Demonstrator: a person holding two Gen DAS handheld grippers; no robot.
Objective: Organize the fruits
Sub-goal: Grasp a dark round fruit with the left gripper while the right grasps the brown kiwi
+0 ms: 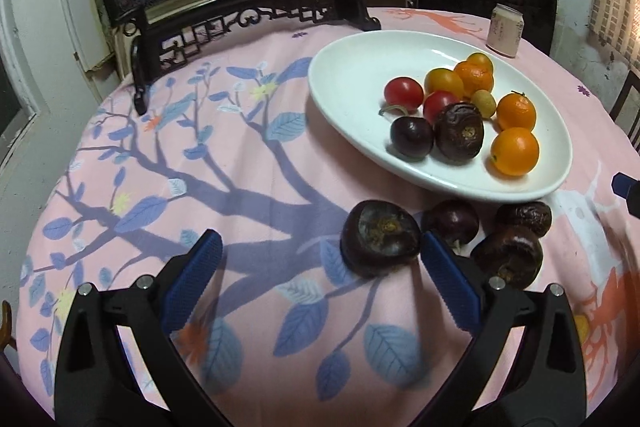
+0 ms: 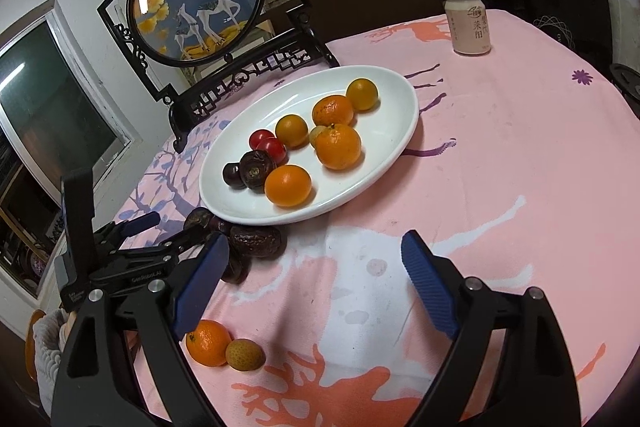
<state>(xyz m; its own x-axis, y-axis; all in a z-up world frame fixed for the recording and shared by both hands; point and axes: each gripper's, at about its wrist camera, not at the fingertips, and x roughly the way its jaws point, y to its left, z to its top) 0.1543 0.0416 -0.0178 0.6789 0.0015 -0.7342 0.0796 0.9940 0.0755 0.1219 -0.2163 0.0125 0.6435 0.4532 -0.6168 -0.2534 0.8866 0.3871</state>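
A white oval plate (image 1: 344, 67) (image 2: 396, 95) holds oranges (image 1: 515, 151), red tomatoes (image 1: 403, 93) and two dark brown fruits (image 1: 459, 131). Several dark fruits lie on the cloth in front of the plate. My left gripper (image 1: 318, 259) is open low over the cloth, with the largest dark fruit (image 1: 380, 243) between its fingers, close to the right one. It also shows in the right wrist view (image 2: 166, 231). My right gripper (image 2: 316, 275) is open and empty above bare cloth. An orange (image 2: 208, 342) and a small tan fruit (image 2: 245, 354) lie beside its left finger.
A pink cloth with blue branches covers the round table (image 1: 200, 155). A dark carved stand with a round deer painting (image 2: 192, 19) stands at the back. A pale drink can (image 2: 468, 25) stands at the far right. Chairs and shelves lie behind the table.
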